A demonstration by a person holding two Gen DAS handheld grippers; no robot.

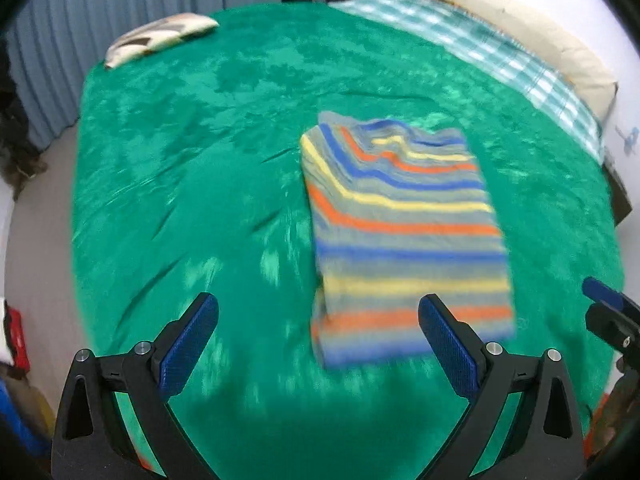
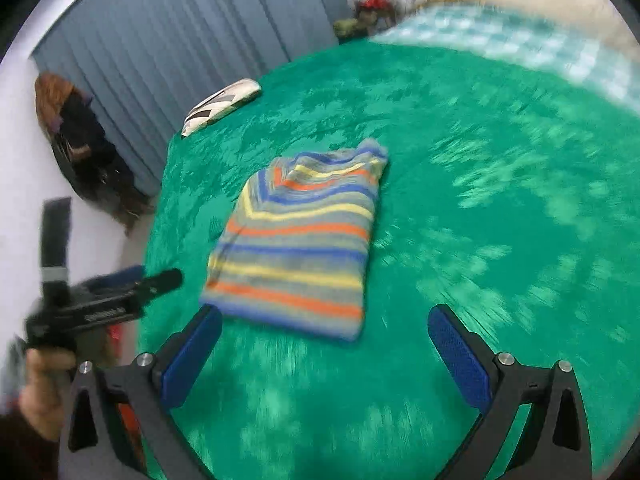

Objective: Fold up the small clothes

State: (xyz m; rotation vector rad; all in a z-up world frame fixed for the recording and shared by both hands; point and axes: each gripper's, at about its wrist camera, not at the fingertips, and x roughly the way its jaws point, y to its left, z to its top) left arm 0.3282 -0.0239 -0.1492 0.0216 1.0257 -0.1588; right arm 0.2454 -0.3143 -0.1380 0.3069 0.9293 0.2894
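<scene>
A folded striped garment (image 1: 404,236), banded in grey, blue, yellow and orange, lies flat on the green plush blanket (image 1: 200,160) that covers the bed; in the left wrist view it sits right of centre, and in the right wrist view (image 2: 298,240) it sits just left of centre. The left gripper (image 1: 318,336) hangs above the blanket with its 2 blue-padded fingers spread wide apart and nothing between them; the garment's near edge shows in the gap beyond the tips. The right gripper (image 2: 324,344) is likewise spread wide and empty, its left finger tip close to the garment's near corner in the picture, though whether it touches cannot be told. A hand (image 2: 44,384) at the lower left of the right wrist view holds the left gripper's handle. A patterned pillow (image 1: 160,38) lies at the upper left of the bed, and a checked cloth (image 1: 480,44) runs along the upper right. Both views are blurred.
</scene>
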